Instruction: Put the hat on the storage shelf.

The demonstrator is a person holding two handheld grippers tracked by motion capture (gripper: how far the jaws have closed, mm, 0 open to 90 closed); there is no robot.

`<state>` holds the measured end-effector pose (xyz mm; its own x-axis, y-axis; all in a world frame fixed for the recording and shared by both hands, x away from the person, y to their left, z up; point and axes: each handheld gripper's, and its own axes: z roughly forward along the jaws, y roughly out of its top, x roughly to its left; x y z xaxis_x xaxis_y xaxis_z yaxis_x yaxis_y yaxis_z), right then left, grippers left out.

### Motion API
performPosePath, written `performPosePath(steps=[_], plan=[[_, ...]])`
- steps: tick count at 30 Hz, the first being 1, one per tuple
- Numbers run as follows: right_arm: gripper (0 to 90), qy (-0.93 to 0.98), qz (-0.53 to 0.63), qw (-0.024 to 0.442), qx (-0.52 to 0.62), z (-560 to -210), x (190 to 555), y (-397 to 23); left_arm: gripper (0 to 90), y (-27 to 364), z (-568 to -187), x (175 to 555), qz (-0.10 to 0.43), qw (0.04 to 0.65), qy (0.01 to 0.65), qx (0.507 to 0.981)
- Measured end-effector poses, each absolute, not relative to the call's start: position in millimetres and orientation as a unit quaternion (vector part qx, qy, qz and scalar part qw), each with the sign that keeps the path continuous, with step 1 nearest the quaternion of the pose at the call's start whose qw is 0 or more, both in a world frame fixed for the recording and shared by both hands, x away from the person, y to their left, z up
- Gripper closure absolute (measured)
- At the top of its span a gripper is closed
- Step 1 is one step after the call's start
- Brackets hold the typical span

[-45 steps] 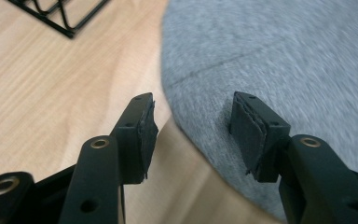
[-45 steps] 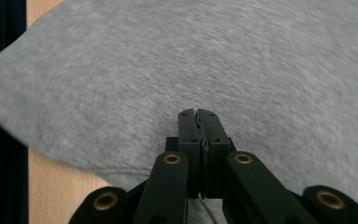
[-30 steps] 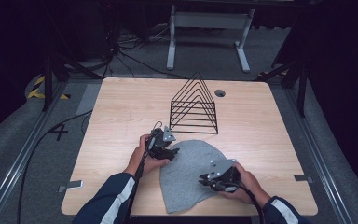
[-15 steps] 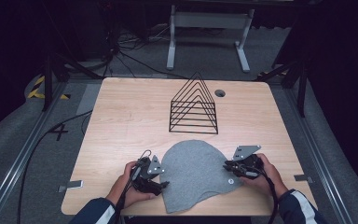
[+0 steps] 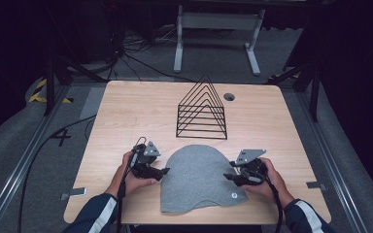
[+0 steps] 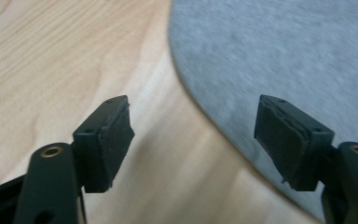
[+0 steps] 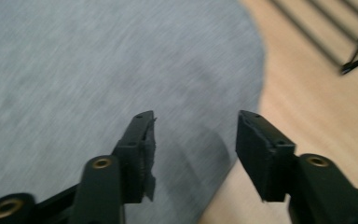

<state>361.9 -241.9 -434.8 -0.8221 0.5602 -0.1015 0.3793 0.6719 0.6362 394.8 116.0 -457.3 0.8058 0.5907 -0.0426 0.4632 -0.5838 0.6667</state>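
the grey cloth (image 5: 199, 177) lies flat on the near half of the wooden table (image 5: 126, 111), between the two grippers. it is a soft, matte, felt-like fabric with a fine heathered weave. its outline is a dome: a rounded far edge, a roughly straight near edge, and a small round pale mark near the near right corner.

the left gripper (image 5: 161, 172) sits just beside the left edge of the cloth. its jaws have just been opening and stand well apart. in the left gripper view, the left gripper (image 6: 193, 140) has nothing between its jaws; one black, rough-faced rubber pad is over bare wood, the other is over the cloth's curved rim. no pad presses on the fabric.

the right gripper (image 5: 228, 176) is at the right edge of the cloth. its jaws have just been opening and stand apart. in the right gripper view, the right gripper (image 7: 193, 154) straddles the cloth's rounded edge, with no fabric pinched between the ribbed black pads.

the table surface is pale, smooth wood with visible straight grain and rounded corners. a black wire rack (image 5: 201, 109), made of thin rods forming nested triangles, stands upright beyond the cloth, near but apart from it.
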Motion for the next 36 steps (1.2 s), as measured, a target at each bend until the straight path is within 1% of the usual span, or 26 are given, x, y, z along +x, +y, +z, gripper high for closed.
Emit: performPosePath(steps=[2, 3, 4, 5, 7, 8, 9, 11, 12, 14, 17, 20, 21, 23, 24, 25, 26, 27, 30, 31, 32, 33, 36], plan=[[37.4, 0.896, 0.316, 0.145, 0.277, -434.3, 374.6, -239.7, 25.2, 111.2, -460.8, 404.0, 0.08, 0.339, 0.301, 0.888], [34.9, 0.893, 0.311, 0.138, 0.294, -435.6, 382.1, -238.1, 23.1, 109.1, -462.5, 407.8, 0.075, 0.334, 0.303, 0.889], [34.2, 0.894, 0.306, 0.13, 0.301, -438.0, 389.1, -236.4, 21.5, 106.5, -465.4, 410.1, 0.071, 0.338, 0.304, 0.888], [34.1, 0.894, 0.301, 0.133, 0.304, -441.4, 395.5, -234.6, 19.9, 106.5, -465.4, 410.1, 0.071, 0.338, 0.304, 0.888], [33.7, 0.893, 0.304, 0.132, 0.304, -443.7, 400.3, -233.7, 19.1, 104.0, -465.1, 410.8, 0.069, 0.337, 0.304, 0.888], [31.8, 0.893, 0.304, 0.125, 0.308, -445.5, 405.3, -232.4, 19.1, 103.2, -465.2, 410.9, 0.064, 0.338, 0.299, 0.89], [30.5, 0.892, 0.305, 0.121, 0.31, -447.1, 411.0, -229.9, 16.7, 102.1, -465.4, 410.2, 0.065, 0.337, 0.296, 0.891], [29.6, 0.891, 0.308, 0.121, 0.31, -447.3, 418.0, -225.5, 15.3, 100.0, -465.2, 407.9, 0.066, 0.33, 0.291, 0.895], [26.4, 0.89, 0.309, 0.126, 0.309, -448.2, 423.7, -221.3, 14.7, 96.2, -465.0, 404.6, 0.079, 0.316, 0.28, 0.903], [26.1, 0.891, 0.303, 0.127, 0.313, -450.3, 428.1, -216.8, 14.3, 94.2, -466.1, 403.2, 0.082, 0.32, 0.28, 0.901], [20.4, 0.892, 0.304, 0.116, 0.315, -455.3, 434.8, -211.5, 14.1, 89.3, -465.8, 401.0, 0.079, 0.317, 0.271, 0.905], [20.3, 0.893, 0.302, 0.115, 0.313, -455.6, 436.9, -208.3, 14.2, 88.7, -465.8, 401.7, 0.081, 0.319, 0.27, 0.905], [24.7, 0.897, 0.3, 0.112, 0.305, -454.7, 436.5, -207.6, 14.4, 88.5, -465.4, 402.3, 0.08, 0.317, 0.268, 0.906], [30.8, 0.898, 0.301, 0.111, 0.303, -453.4, 434.6, -207.1, 15.0, 87.7, -464.3, 403.7, 0.077, 0.312, 0.265, 0.909], [37.6, 0.899, 0.301, 0.109, 0.3, -452.4, 432.8, -205.9, 16.1, 87.1, -463.9, 404.2, 0.077, 0.311, 0.265, 0.909], [41.2, 0.899, 0.301, 0.106, 0.299, -451.8, 431.6, -205.3, 17.3, 86.9, -462.6, 405.9, 0.076, 0.311, 0.262, 0.911], [45.7, 0.901, 0.297, 0.103, 0.3, -450.1, 429.8, -204.3, 22.0, 86.6, -461.8, 406.6, 0.074, 0.312, 0.266, 0.909], [47.6, 0.901, 0.294, 0.103, 0.301, -449.3, 429.0, -203.6, 26.0, 86.5, -461.1, 407.8, 0.074, 0.312, 0.268, 0.908], [55.9, 0.905, 0.287, 0.1, 0.298, -447.6, 426.5, -202.6, 33.1, 86.8, -460.2, 412.0, 0.073, 0.317, 0.263, 0.908], [57.9, 0.904, 0.287, 0.099, 0.3, -447.5, 425.9, -202.7, 37.5, 86.8, -460.2, 412.0, 0.073, 0.317, 0.263, 0.908], [61.8, 0.904, 0.289, 0.095, 0.301, -447.1, 424.8, -203.0, 43.0, 87.5, -458.9, 416.1, 0.073, 0.318, 0.268, 0.906], [64.4, 0.903, 0.289, 0.093, 0.302, -447.0, 423.9, -202.8, 46.2, 87.0, -458.6, 417.4, 0.075, 0.319, 0.27, 0.905], [72.7, 0.904, 0.293, 0.089, 0.299, -447.1, 421.3, -201.7, 52.0, 84.6, -458.6, 420.5, 0.072, 0.323, 0.268, 0.905]])
